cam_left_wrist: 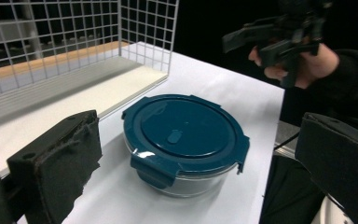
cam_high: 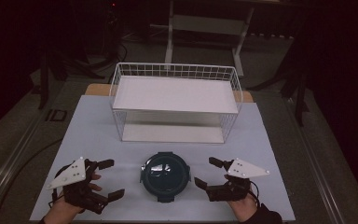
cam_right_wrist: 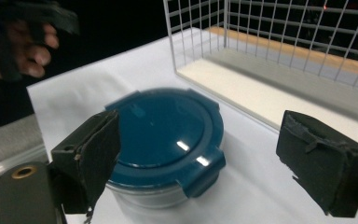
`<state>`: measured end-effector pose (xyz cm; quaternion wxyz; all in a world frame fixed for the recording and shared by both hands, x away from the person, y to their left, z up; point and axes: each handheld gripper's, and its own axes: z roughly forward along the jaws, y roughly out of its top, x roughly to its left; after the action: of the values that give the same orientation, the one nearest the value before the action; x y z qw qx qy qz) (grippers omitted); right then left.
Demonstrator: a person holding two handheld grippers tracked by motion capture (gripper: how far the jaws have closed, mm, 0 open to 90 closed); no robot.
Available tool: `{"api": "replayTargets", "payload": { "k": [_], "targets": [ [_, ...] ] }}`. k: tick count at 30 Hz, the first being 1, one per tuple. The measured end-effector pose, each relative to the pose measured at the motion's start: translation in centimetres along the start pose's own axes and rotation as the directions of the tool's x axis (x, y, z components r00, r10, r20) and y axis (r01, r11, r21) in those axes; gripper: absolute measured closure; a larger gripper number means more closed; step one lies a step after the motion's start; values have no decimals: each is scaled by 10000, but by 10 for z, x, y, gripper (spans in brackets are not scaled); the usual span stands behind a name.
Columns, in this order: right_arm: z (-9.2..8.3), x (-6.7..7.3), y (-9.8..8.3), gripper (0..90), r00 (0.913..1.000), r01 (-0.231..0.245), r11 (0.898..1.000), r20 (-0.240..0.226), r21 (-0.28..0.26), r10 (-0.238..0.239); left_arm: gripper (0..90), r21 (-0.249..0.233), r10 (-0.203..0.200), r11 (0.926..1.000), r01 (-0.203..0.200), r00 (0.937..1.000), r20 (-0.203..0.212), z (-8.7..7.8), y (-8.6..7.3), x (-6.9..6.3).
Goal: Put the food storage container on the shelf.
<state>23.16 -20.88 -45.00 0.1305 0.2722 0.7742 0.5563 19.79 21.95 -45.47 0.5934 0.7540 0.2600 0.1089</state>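
black grippers (cam_high: 95, 179) | grey triangular plates (cam_high: 68, 173) | possibly dark sleeve (cam_high: 266, 216)

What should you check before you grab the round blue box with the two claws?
1. Left gripper open: ok, jaws wide apart.
2. Right gripper open: ok, jaws wide apart.
3. Container sits between the two grippers, touching neither: ok.
4. Blue lid lies flat on the container: ok. Whether all its clips are locked: cannot tell.
5. Container stands upright on the white table, apart from the wire shelf: ok.
6. What is inside the container: cannot tell.
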Motion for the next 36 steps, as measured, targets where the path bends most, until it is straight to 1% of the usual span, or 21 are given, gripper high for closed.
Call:
{"api": "replayTargets", "payload": {
  "k": [2, 3, 4, 7, 9, 10, 13, 17, 20, 22, 23, 25, 26, 27, 28, 29, 30, 31, 33, 34, 36],
  "targets": [
    [-4, 0, 3, 143, 9996, 161, 9995, 243, -264, -154, 5, 7, -206, 9998, 207, 9997, -142, 2, 3, 2],
    [-6, -1, 4, 147, 9996, 190, 9992, 201, -352, -183, 5, 87, -291, 9995, 294, 9991, -316, 3, 5, 2],
    [-8, -2, 6, 157, 9998, 109, 9991, 158, -407, -102, 5, 55, -394, 9992, 396, 9988, -288, 4, 7, 3],
    [-11, -5, 10, 169, 9998, 43, 9992, 195, -395, -35, 5, 602, -466, 9969, 500, 9973, -568, 9, 15, 5],
    [-11, -7, 12, 168, 9996, -158, 9997, 238, -209, 163, 5, 919, -577, 9935, 667, 9936, -971, 14, 20, 8],
    [-11, -8, 12, 163, 9992, -111, 9997, 382, -195, 118, 5, 1130, -729, 9900, 844, 9921, -1023, 17, 21, 10],
    [-8, -10, 13, 156, 9970, 228, 9997, 734, -52, -224, 6, 1329, -1321, 9811, 1406, 9887, -709, 26, 24, 14],
    [-2, -13, 10, 133, 9977, -27, 10000, 682, -79, 32, 6, 1771, -1898, 9633, 2019, 9783, -830, 39, 21, 20],
    [1, -13, 9, 125, 9977, -268, 9996, 621, 100, 261, 6, 1906, -2468, 9453, 2648, 9624, -1134, 48, 17, 24],
    [4, -13, 9, 114, 9971, -414, 9989, 647, 231, 398, 6, 2016, -2886, 9294, 3091, 9493, -1248, 54, 13, 26],
    [5, -13, 8, 112, 9969, -447, 9986, 663, 272, 428, 6, 2081, -3073, 9215, 3280, 9432, -1262, 56, 11, 27],
    [9, -13, 7, 103, 9966, -662, 9969, 528, 426, 640, 6, 2330, -3556, 8971, 3754, 9264, -1236, 62, 7, 31],
    [11, -12, 6, 103, 9952, -726, 9963, 693, 450, 694, 6, 2446, -3852, 8816, 4036, 9149, -1210, 65, 5, 32],
    [13, -12, 5, 103, 9952, -785, 9957, 619, 489, 754, 13, 2511, -4158, 8673, 4298, 9029, -1094, 68, 3, 35],
    [15, -12, 4, 103, 9956, -810, 9954, 523, 509, 784, 13, 2654, -4447, 8494, 4562, 8894, -1058, 70, 0, 37],
    [18, -12, 3, 103, 9945, -835, 9950, 674, 557, 797, 14, 2780, -4774, 8298, 4839, 8735, -952, 72, -2, 39],
    [20, -13, 2, 103, 9937, -956, 9933, 648, 642, 914, 13, 2887, -4959, 8159, 5010, 8630, -962, 74, -4, 40],
    [21, -13, 0, 103, 9932, -1052, 9922, 579, 675, 1014, 14, 3030, -5059, 8045, 5109, 8567, -1012, 76, -6, 42],
    [24, -13, -1, 103, 9932, -1057, 9914, 565, 773, 1015, 14, 3128, -5621, 7680, 5588, 8223, -890, 79, -10, 47],
    [25, -13, -2, 103, 9932, -1068, 9911, 549, 798, 1026, 14, 3225, -5870, 7464, 5822, 8042, -932, 80, -12, 49],
    [25, -12, -2, 103, 9933, -1079, 9909, 512, 805, 1040, 43, 3267, -6250, 7142, 6191, 7741, -1007, 82, -15, 52]
  ]
}}
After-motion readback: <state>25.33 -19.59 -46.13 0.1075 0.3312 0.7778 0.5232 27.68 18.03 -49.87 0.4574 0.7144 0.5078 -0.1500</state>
